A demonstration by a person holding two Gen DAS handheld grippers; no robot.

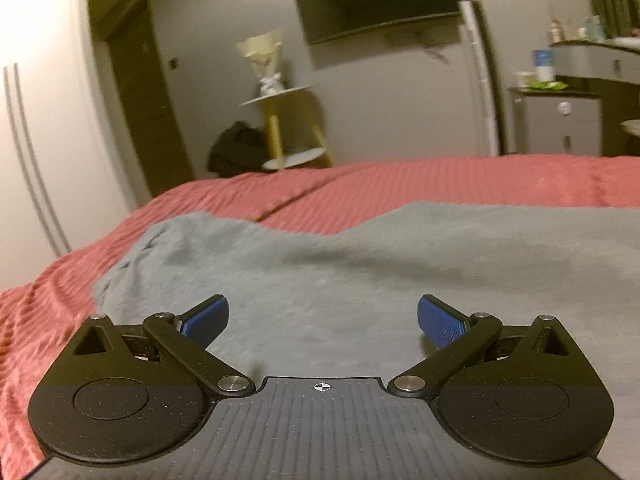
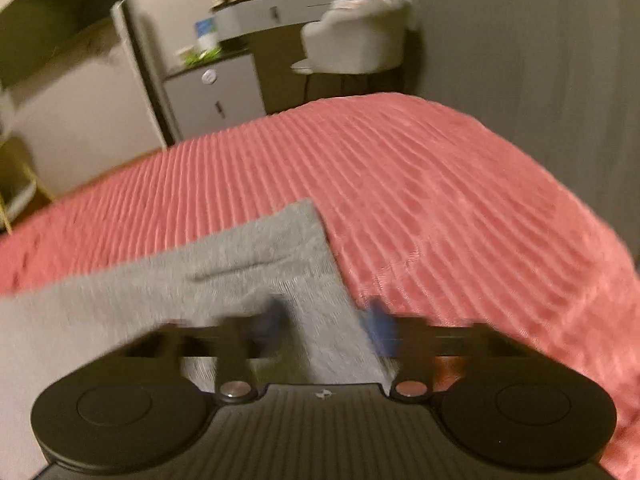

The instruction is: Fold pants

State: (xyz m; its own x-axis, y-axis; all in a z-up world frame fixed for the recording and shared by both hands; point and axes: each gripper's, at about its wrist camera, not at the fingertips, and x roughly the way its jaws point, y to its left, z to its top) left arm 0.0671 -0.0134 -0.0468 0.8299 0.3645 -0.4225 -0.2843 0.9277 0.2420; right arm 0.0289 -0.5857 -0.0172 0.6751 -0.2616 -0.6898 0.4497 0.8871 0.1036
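Pink bed (image 2: 440, 184): grey pants (image 2: 224, 264) edge between right jaws.

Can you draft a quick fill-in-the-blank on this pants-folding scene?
1. The pants are ____ in colour.
2. They lie on a bed with a ribbed ____ cover.
3. The left hand-held gripper has its blue pads standing ____, with nothing between them.
4. In the right wrist view, the pants' far corner points toward a white ____.

Missing words: grey; pink; open; chair

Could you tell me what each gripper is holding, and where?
Left gripper: nothing. Right gripper: straddles the grey knit pants' edge; grip unclear through blur.
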